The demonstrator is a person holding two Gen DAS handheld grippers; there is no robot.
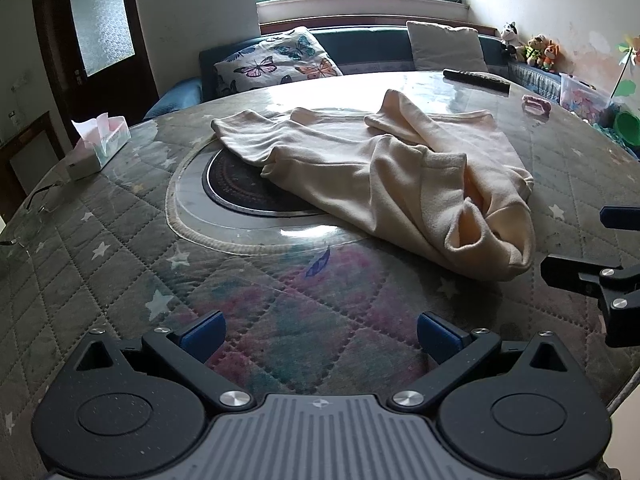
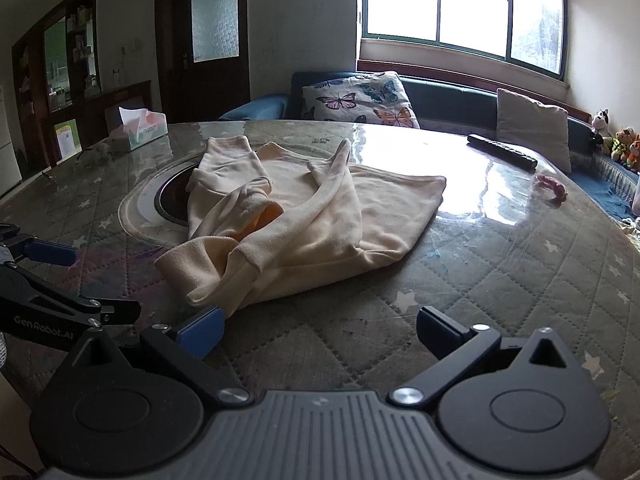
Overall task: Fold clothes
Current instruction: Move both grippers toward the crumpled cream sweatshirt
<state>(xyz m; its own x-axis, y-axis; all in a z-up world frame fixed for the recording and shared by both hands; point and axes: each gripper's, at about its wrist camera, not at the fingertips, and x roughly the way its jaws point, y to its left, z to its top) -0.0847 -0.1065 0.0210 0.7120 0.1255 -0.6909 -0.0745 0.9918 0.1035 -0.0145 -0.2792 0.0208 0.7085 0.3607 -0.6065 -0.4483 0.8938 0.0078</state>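
Left gripper (image 1: 320, 334): fingers spread wide, nothing between them, hovering over bare quilted cover at the near edge of the table (image 1: 100, 248). Blue pads (image 1: 202, 334) clear of all cloth. Garment (image 1: 360, 168) lies ahead and to the right, well apart from this gripper

Right gripper (image 2: 320, 330): fingers likewise apart, nothing clamped. Left pad (image 2: 202, 332) just beside, possibly touching, the nearest hem of the garment (image 2: 320, 216); contact cannot be confirmed. Right pad over bare cover

Garment: cream long-sleeved top, unfolded, lying crumpled near the table centre. One sleeve (image 2: 336, 184) thrown diagonally across the body; the other sleeve (image 2: 224, 160) bunched toward the far left, partly over the dark round inset (image 1: 240, 192). Near end rumpled, with an opening showing the inside. No fold made yet, by the look of it; task judged at its start

Placement rationale, as a judgement: both grippers held low, open and side by side at the near edge, presumably to take the near hem at two points and spread the cloth flat before folding. Right gripper better placed for first grip

Clearances: tissue box (image 1: 100, 140) at far left, remote (image 1: 476, 80) and small pink item (image 1: 536, 105) at far right, all apart from the garment. Glossy clear sheet over the table likely lets cloth slide when pulled
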